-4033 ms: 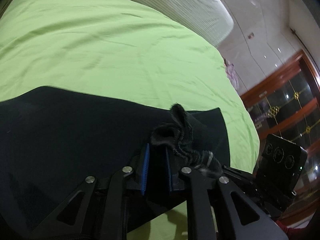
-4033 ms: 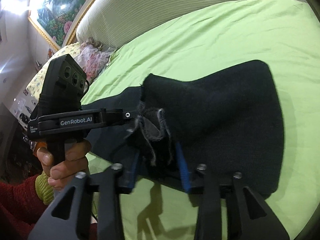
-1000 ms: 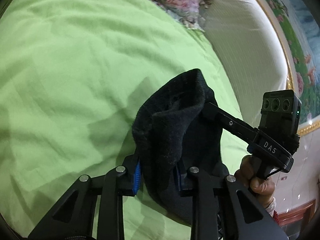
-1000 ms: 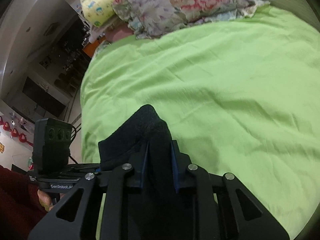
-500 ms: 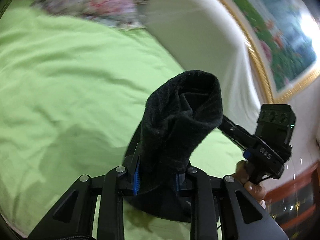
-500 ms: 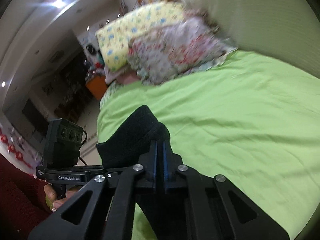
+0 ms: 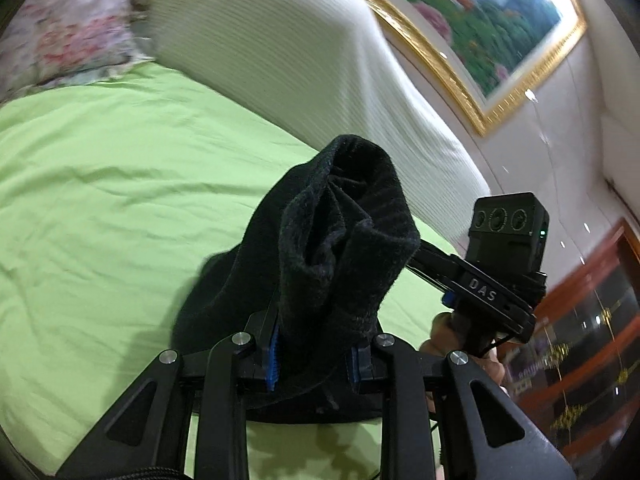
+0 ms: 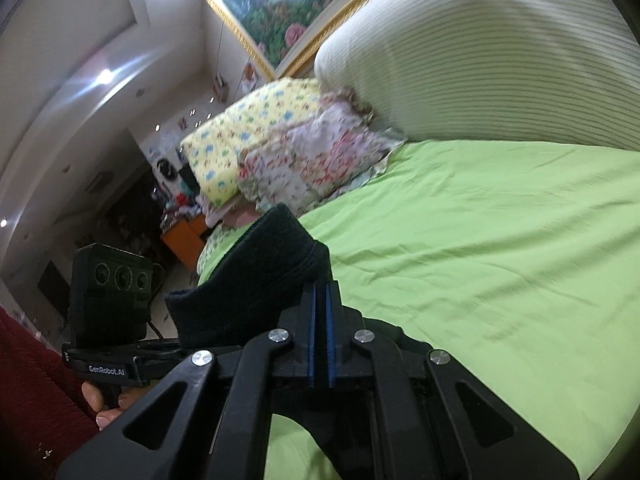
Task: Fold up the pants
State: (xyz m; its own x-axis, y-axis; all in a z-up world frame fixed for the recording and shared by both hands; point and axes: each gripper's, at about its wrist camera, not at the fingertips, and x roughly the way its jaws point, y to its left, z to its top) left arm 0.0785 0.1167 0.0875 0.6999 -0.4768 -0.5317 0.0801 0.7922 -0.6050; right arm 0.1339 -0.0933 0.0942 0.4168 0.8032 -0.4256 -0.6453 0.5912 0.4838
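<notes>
The black pants [image 7: 344, 256] are bunched and lifted above the green bed sheet [image 7: 100, 200]. My left gripper [image 7: 314, 354] is shut on a thick wad of the pants, which stands up between its blue pads. My right gripper [image 8: 320, 336] has its blue pads pressed together, with no cloth between them; the pants [image 8: 256, 280] sit just left of and behind its fingers. The right gripper also shows in the left wrist view [image 7: 492, 280], beside the pants. The left gripper shows in the right wrist view [image 8: 116, 320], held by a hand.
A large striped white pillow [image 8: 480, 64] and floral pillows [image 8: 304, 160] lie at the head of the bed. A gold-framed painting [image 7: 480, 20] hangs on the wall. A wooden cabinet [image 7: 592, 320] stands at the right.
Both grippers have lifted the pants off the sheet and tilted up toward the headboard. The right gripper's pads, earlier apart around cloth, are now pressed together with no cloth between them.
</notes>
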